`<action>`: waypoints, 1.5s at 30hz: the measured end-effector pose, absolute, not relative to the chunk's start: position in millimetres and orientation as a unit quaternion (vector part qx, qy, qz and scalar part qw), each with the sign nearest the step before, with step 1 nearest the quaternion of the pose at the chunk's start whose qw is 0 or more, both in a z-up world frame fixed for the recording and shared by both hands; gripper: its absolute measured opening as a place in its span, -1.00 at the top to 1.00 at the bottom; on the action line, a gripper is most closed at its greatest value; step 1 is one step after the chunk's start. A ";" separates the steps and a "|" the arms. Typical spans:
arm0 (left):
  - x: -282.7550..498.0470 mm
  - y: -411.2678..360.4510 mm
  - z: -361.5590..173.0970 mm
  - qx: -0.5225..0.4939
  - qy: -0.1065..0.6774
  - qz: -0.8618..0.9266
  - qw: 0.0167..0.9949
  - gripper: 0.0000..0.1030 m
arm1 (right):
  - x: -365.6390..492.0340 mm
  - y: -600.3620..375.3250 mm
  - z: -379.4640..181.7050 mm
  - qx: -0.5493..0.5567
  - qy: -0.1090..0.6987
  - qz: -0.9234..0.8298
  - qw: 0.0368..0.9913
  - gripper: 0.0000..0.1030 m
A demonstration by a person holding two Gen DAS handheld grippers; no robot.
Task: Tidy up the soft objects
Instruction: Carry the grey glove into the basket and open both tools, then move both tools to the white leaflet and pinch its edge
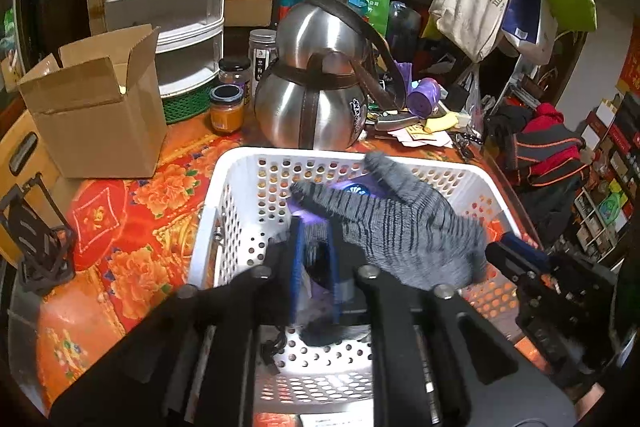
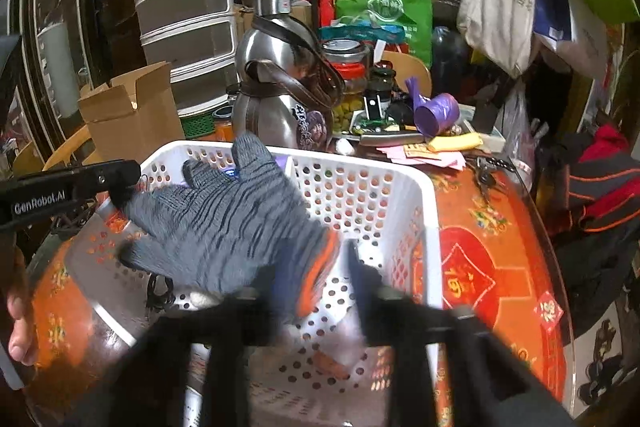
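Note:
A grey knit glove (image 1: 404,223) with an orange cuff is stretched above the white perforated basket (image 1: 240,163). My left gripper (image 1: 314,259) is shut on one of the glove's fingers over the basket. The right gripper shows at the right edge of the left wrist view (image 1: 516,247). In the right wrist view the glove (image 2: 228,219) hangs over the basket (image 2: 424,219). My right gripper (image 2: 316,267) holds its orange cuff, with the jaws still fairly wide. A purple thing lies in the basket under the glove, mostly hidden.
A steel double-bulb flask (image 1: 316,87) stands behind the basket. An open cardboard box (image 1: 96,111) and jars (image 1: 227,107) are at the left. A purple roll (image 2: 436,115), a yellow cloth (image 2: 456,142) and papers lie at the back right. Clothes (image 2: 604,179) are piled at the right.

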State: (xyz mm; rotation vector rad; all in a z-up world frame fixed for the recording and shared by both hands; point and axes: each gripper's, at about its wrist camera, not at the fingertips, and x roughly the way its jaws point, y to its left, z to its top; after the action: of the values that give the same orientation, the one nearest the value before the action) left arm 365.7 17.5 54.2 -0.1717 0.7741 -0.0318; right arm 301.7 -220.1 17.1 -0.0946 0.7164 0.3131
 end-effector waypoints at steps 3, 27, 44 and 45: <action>357.3 18.0 54.3 -0.075 0.369 -0.014 0.926 -0.37 | 291.8 -226.7 22.5 -0.051 0.331 0.133 0.933 -0.42; 179.3 33.1 -51.9 -0.112 0.445 -0.080 0.885 -0.48 | 150.8 -276.5 -64.6 0.055 0.399 0.200 0.893 -0.51; 207.7 7.4 -89.9 -0.132 0.493 -0.104 0.854 -0.03 | 166.1 -236.9 -99.2 0.077 0.456 0.267 0.845 0.41; 208.4 6.1 -89.9 -0.133 0.494 -0.105 0.853 0.09 | 165.8 -236.3 -98.9 0.076 0.456 0.267 0.846 0.42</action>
State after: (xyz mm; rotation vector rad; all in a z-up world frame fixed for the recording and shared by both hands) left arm 208.4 6.1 -89.9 -0.2805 1.0389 -0.2208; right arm 165.8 -236.3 -98.9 0.1597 0.9614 0.5637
